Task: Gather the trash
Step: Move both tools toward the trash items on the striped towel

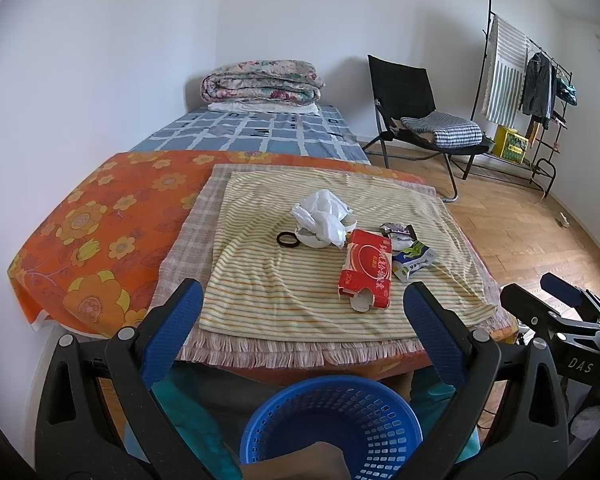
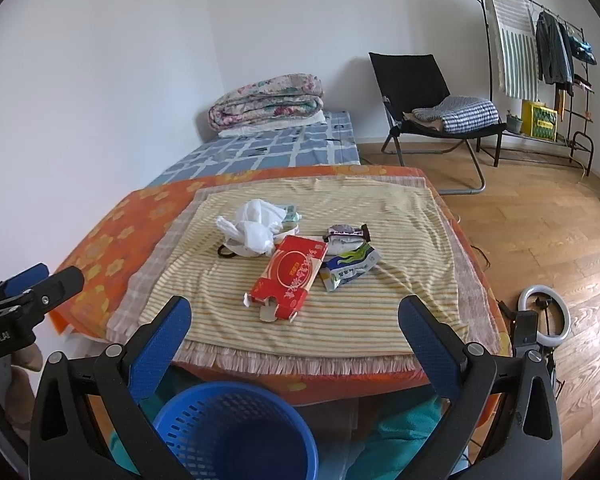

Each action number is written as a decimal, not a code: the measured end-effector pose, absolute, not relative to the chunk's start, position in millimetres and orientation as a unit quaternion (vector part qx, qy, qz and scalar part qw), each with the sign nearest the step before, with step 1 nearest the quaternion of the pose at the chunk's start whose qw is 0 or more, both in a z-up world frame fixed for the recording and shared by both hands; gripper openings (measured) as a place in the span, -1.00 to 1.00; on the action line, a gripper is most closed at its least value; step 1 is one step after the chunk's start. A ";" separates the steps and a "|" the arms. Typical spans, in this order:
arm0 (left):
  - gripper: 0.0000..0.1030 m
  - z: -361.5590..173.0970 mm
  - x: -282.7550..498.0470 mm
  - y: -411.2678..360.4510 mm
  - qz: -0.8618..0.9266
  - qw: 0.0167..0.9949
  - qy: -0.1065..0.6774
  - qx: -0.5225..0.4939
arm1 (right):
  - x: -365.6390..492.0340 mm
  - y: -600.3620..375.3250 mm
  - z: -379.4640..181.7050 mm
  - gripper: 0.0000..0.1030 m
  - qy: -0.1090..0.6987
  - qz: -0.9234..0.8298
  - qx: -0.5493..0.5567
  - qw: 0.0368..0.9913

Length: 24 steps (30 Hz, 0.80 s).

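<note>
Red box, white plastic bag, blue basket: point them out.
red box [image 2: 290,276], right wrist view, middle of its top face
white plastic bag [image 1: 324,216], left wrist view, crumpled middle
blue basket [image 1: 400,420], left wrist view, inner mesh wall

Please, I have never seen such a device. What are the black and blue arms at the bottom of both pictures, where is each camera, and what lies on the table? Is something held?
These are two hand-held grippers, not a robot. Each carries a wide-angle camera looking along its fingers. One picture comes from the left gripper, the other from the right gripper; each also glimpses the other at its edge. Both stand open and hold nothing.

On the striped cloth lie a red carton, a white plastic bag, a black ring, a green and white wrapper and a dark wrapper. A blue basket waits below the table edge.
</note>
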<state>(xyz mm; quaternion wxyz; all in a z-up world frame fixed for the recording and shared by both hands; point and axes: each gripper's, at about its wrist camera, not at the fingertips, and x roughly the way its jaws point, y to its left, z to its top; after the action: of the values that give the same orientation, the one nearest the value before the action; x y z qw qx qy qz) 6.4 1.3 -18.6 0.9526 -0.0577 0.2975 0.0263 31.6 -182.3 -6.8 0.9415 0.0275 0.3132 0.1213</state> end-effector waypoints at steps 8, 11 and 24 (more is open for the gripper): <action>0.98 -19.1 6.7 1.5 0.026 0.952 0.299 -0.057 | 34.8 -181.8 -9.7 0.99 0.319 0.119 0.029 0.940; 0.98 -21.0 7.5 2.7 0.026 0.952 0.300 -0.058 | 36.2 -181.4 -12.0 0.99 0.323 0.118 0.030 0.939; 0.98 -37.8 8.5 -5.8 0.029 0.949 0.310 -0.054 | 48.3 -184.5 -24.0 0.99 0.344 0.105 0.028 0.933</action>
<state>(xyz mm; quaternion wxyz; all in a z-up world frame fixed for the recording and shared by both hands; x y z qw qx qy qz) 8.5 -5.8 -37.8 0.9486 -0.0545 0.3104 0.0287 48.3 -184.5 -24.0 0.9327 0.0277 0.3441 0.1046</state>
